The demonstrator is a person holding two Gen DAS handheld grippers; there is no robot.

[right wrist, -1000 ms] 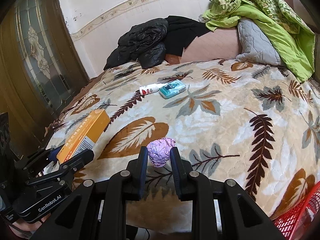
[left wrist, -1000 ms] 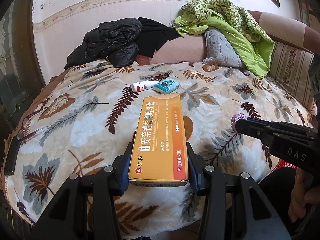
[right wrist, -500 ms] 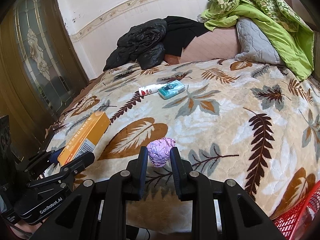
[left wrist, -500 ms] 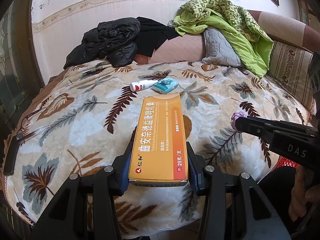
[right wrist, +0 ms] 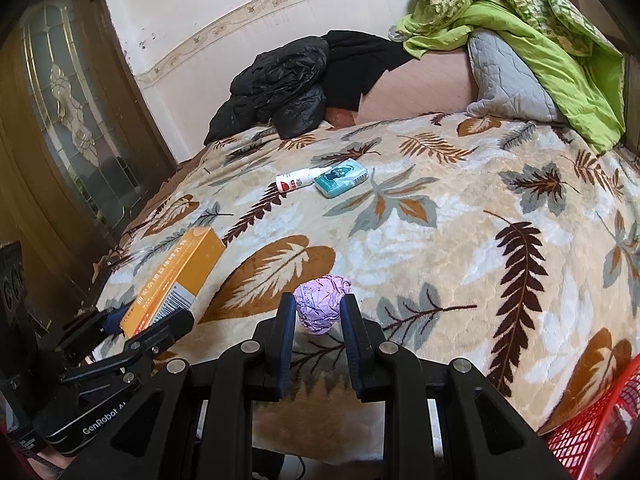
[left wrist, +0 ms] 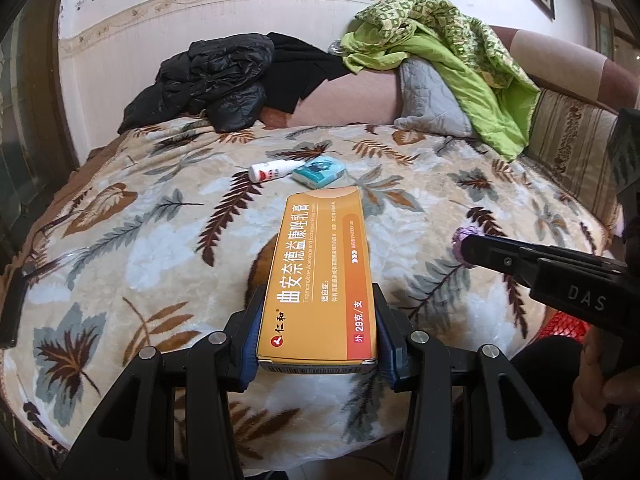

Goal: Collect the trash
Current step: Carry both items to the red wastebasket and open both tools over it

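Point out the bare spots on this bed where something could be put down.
The blanket lies bare across its right half, between the teal packet and the red basket. Bare too on the left, between the white bottle and the blanket's left edge. Crowded along the back: black jacket, grey pillow, green quilt.

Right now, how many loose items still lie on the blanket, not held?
2: a white bottle and a teal packet, side by side mid-blanket. The orange box and purple wad are gripped. More may be hidden.
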